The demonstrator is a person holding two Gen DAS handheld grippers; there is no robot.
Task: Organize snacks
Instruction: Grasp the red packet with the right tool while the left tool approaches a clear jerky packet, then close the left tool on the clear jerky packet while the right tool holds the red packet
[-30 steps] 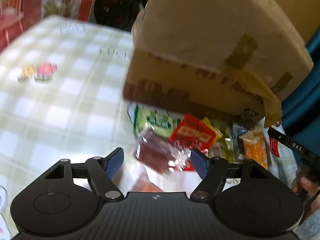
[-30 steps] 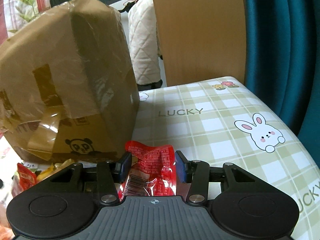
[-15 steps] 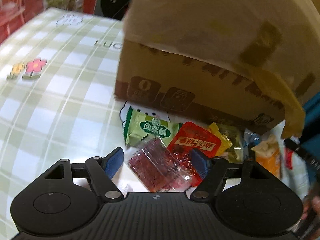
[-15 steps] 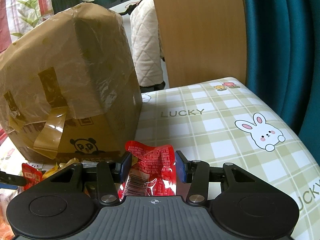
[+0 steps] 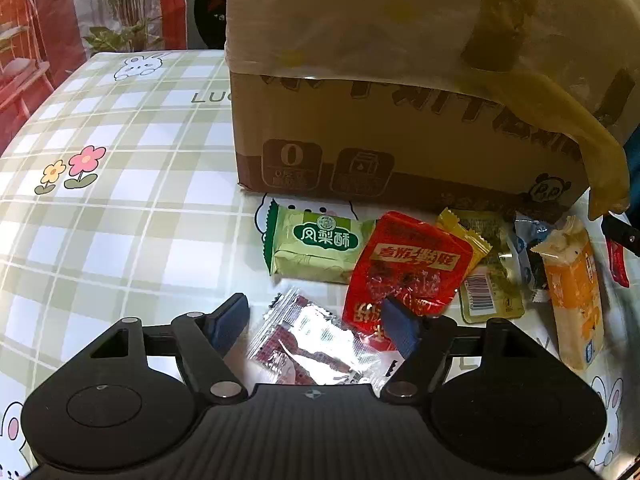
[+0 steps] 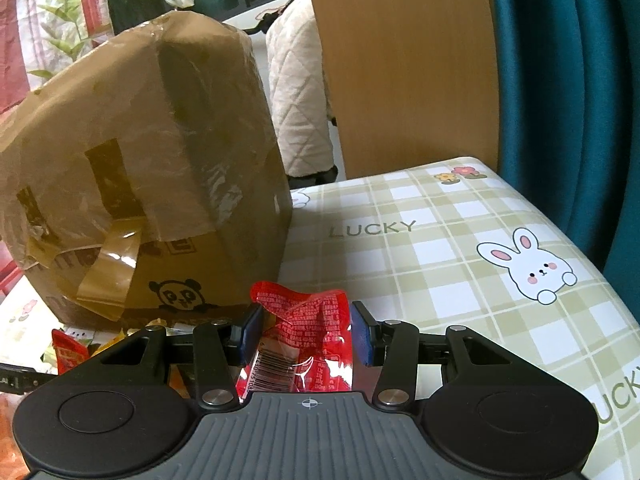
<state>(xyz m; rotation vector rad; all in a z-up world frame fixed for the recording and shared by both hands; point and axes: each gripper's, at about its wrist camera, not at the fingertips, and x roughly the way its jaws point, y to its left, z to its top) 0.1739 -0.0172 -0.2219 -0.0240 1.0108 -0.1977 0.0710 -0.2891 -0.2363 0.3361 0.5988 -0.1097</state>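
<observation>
Snacks heaped at the cardboard box (image 5: 400,120) on the table (image 5: 100,220)
The left hand-held gripper (image 5: 316,320), open, straddles a clear packet (image 5: 312,344); closing, it could snag the red pouch (image 5: 404,264). The right hand-held gripper (image 6: 306,332) pinches a red packet (image 6: 304,336), which may slip.

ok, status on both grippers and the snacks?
Left gripper open over clear red-patterned packet. Right gripper shut on crumpled red foil packet. Taped cardboard box close behind pile.
</observation>
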